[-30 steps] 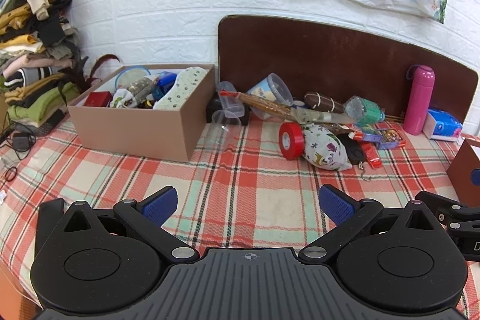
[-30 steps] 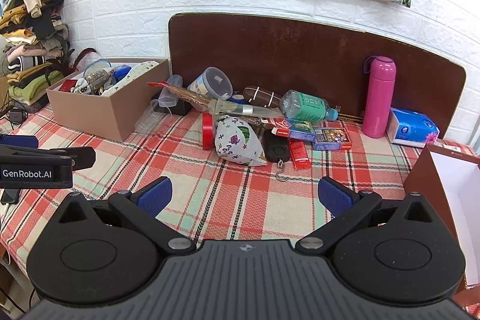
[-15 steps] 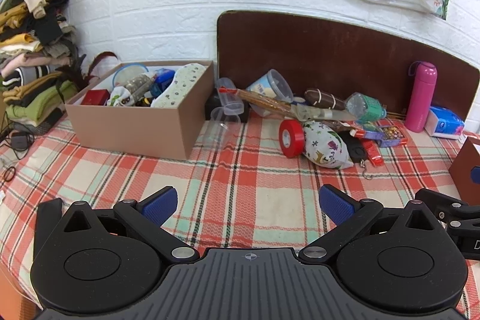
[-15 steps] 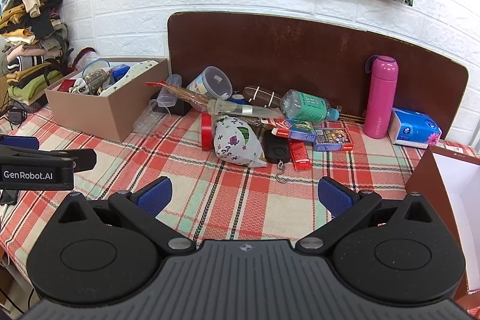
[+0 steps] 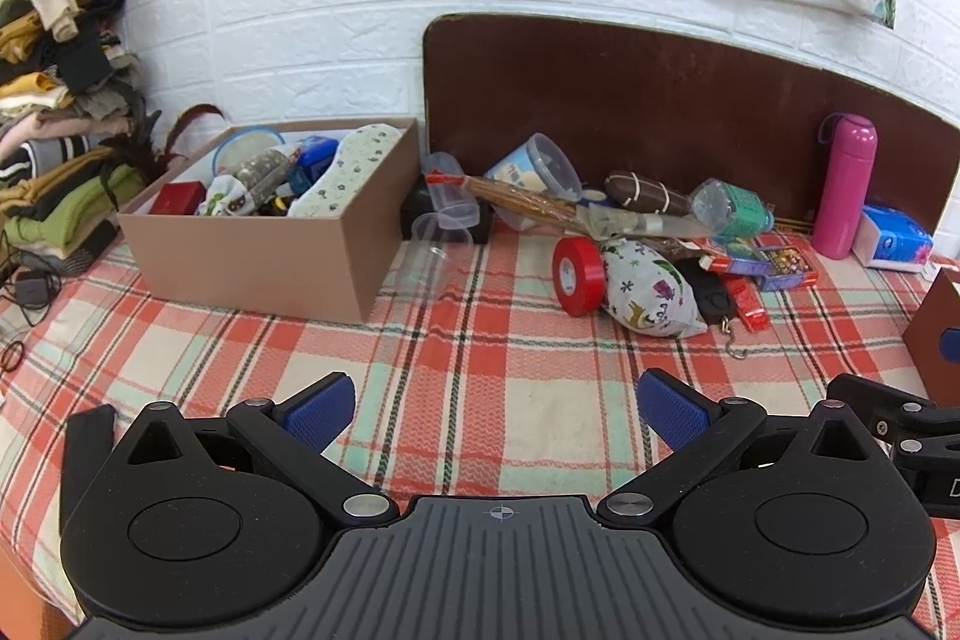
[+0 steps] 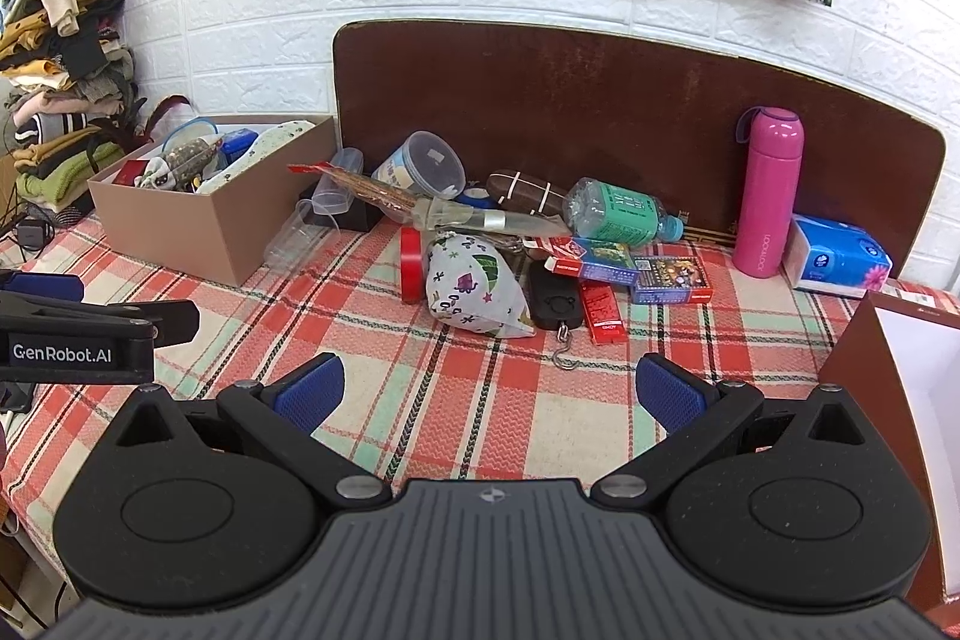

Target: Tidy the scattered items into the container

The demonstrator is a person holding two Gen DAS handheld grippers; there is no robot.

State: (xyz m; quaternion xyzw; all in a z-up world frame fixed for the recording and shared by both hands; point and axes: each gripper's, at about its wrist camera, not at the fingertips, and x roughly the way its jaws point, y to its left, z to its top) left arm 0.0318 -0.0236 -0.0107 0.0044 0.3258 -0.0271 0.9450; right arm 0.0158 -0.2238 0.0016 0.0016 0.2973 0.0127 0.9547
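A tan cardboard box [image 5: 252, 256] [image 6: 204, 226] stands at the back left of the plaid table, holding several items. Scattered beside it lie clear plastic cups [image 5: 435, 244], a red tape roll [image 5: 577, 275] [image 6: 411, 261], a patterned cloth pouch [image 5: 651, 293] [image 6: 474, 293], a green-labelled bottle [image 6: 618, 213], card packs [image 6: 672, 274], a red lighter [image 6: 605, 313] and a black hook scale [image 6: 557, 303]. My left gripper [image 5: 493, 403] is open and empty above the near table. My right gripper [image 6: 489, 394] is open and empty, to its right.
A pink flask [image 6: 768, 193] and a tissue pack [image 6: 837, 261] stand at the back right against a brown board [image 6: 600, 100]. A dark red box [image 6: 900, 400] sits at the right edge. Folded clothes [image 5: 54, 112] pile at the left.
Both views have shifted slightly, the scene drifting a little downward and nearer. Both grippers stay open and empty. No item on the table has moved.
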